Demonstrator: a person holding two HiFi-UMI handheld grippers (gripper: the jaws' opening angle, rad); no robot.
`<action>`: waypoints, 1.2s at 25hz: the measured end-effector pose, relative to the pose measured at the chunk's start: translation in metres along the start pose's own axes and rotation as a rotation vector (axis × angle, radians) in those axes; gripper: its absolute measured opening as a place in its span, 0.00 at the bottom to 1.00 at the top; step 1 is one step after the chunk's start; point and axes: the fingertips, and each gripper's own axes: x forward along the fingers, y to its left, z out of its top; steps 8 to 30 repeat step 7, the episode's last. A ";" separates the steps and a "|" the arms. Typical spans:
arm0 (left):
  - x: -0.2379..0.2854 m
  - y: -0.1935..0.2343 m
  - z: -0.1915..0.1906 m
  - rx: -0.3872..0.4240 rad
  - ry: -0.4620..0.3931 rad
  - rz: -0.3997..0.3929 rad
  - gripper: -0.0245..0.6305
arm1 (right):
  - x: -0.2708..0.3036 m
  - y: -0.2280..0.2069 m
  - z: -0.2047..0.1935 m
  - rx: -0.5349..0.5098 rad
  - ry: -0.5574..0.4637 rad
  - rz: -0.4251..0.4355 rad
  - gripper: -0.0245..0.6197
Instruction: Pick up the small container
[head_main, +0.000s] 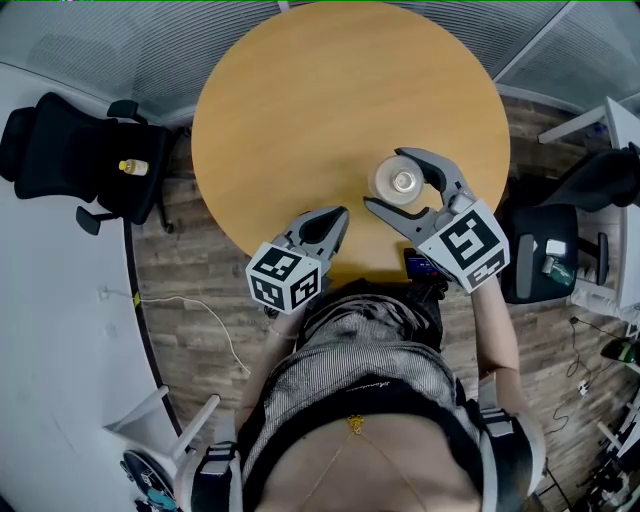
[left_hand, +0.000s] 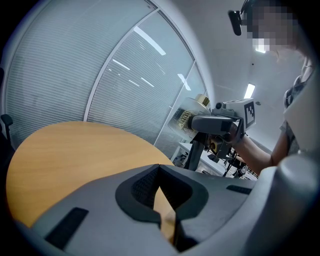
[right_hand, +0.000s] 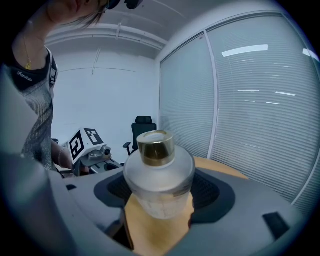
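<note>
A round wooden counter (head_main: 320, 100) fills the upper middle of the head view, standing on a plank floor (head_main: 190, 270) with slatted blinds (left_hand: 60, 75) behind it. A person (head_main: 360, 400) in a grey top stands at its near edge, with a tool in each hand.

A black office chair (head_main: 70, 150) stands well to the left of the counter, with a small yellow bottle (head_main: 133, 167) lying on its seat. A second dark chair (head_main: 545, 265) stands to the right.

The right tool (head_main: 387, 178), with its marker cube (head_main: 464, 243) nearest the person, reaches over the near right part of the counter. Its jaws are spread wide and curve round both sides of the small container (head_main: 402, 181), grasping it. In the right gripper view the container (right_hand: 159, 175) sits upright between the dark pads (right_hand: 210, 190), touching them on either side. Whether its base rests on the wood cannot be told.

The left tool (head_main: 340, 213), with its own marker cube (head_main: 284, 277), lies just left of the right one, over the counter's near edge. Its jaws are clenched, and only a narrow wedge of wood shows behind the meeting tips (left_hand: 160, 172). Nothing is between them.

The container is a rounded, frosted, translucent bottle. Its short gold cap (right_hand: 156, 146) is the smallest part shown.
</note>
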 end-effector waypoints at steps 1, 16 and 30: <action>0.000 0.000 0.000 0.000 0.000 0.001 0.04 | 0.000 0.000 -0.001 0.000 0.004 -0.001 0.57; -0.001 0.003 0.000 -0.003 -0.001 0.008 0.04 | 0.002 0.000 -0.001 0.017 0.005 -0.002 0.57; -0.001 0.003 0.000 -0.003 -0.001 0.008 0.04 | 0.002 0.000 -0.001 0.017 0.005 -0.002 0.57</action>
